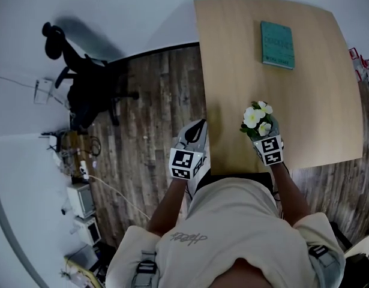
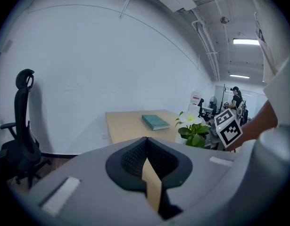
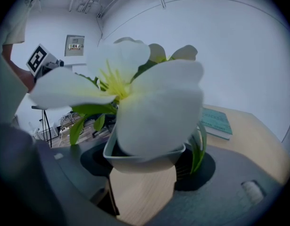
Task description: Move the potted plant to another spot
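Note:
The potted plant, white flowers and green leaves in a small white pot, hangs just above the front part of the light wooden table. My right gripper is shut on the pot, one jaw on each side, and a big white bloom fills the right gripper view. My left gripper hovers at the table's left front corner, shut with nothing in it. From the left gripper view the plant shows at the right.
A teal book lies at the far part of the table. A black office chair stands on the wooden floor to the left. Computer boxes and cables line the left wall. A person stands far back.

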`<action>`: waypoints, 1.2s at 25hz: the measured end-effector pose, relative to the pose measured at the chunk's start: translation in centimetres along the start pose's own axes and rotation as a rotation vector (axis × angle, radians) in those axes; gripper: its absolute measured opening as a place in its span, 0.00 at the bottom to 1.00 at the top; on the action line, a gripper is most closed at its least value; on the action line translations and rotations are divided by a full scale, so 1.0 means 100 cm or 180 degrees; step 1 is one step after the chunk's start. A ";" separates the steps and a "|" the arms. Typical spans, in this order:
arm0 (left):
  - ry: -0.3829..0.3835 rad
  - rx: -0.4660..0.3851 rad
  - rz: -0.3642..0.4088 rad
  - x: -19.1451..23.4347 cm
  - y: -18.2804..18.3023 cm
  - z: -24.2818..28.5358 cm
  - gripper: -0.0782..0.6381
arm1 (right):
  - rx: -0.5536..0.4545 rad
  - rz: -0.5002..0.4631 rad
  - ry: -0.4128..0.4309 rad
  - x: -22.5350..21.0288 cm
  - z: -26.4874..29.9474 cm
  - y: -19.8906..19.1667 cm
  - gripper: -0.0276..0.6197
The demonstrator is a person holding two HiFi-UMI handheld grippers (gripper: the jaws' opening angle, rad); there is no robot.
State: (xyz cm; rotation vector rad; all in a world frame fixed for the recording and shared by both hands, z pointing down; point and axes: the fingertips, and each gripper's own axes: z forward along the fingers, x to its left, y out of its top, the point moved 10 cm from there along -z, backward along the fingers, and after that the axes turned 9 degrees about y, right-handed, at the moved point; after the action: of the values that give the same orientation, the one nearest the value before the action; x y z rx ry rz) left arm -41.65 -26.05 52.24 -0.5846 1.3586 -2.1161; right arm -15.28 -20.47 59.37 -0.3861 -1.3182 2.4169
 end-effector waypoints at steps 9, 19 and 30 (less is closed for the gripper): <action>0.0161 0.0141 -0.0075 0.021 -0.012 -0.002 0.13 | 0.0017 0.0015 0.0030 -0.010 0.049 -0.006 0.57; 0.0342 0.0297 -0.0166 0.043 -0.026 -0.015 0.13 | 0.0117 0.0244 0.0021 -0.018 0.101 -0.024 0.57; 0.0365 0.0374 -0.0175 0.049 -0.035 -0.023 0.13 | 0.0083 0.0247 -0.0108 -0.024 0.123 -0.023 0.57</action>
State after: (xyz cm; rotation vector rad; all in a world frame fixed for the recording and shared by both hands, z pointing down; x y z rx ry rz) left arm -47.46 -26.55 54.83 -0.4644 1.2812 -2.2868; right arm -17.62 -29.58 67.97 -0.3977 -1.3076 2.5121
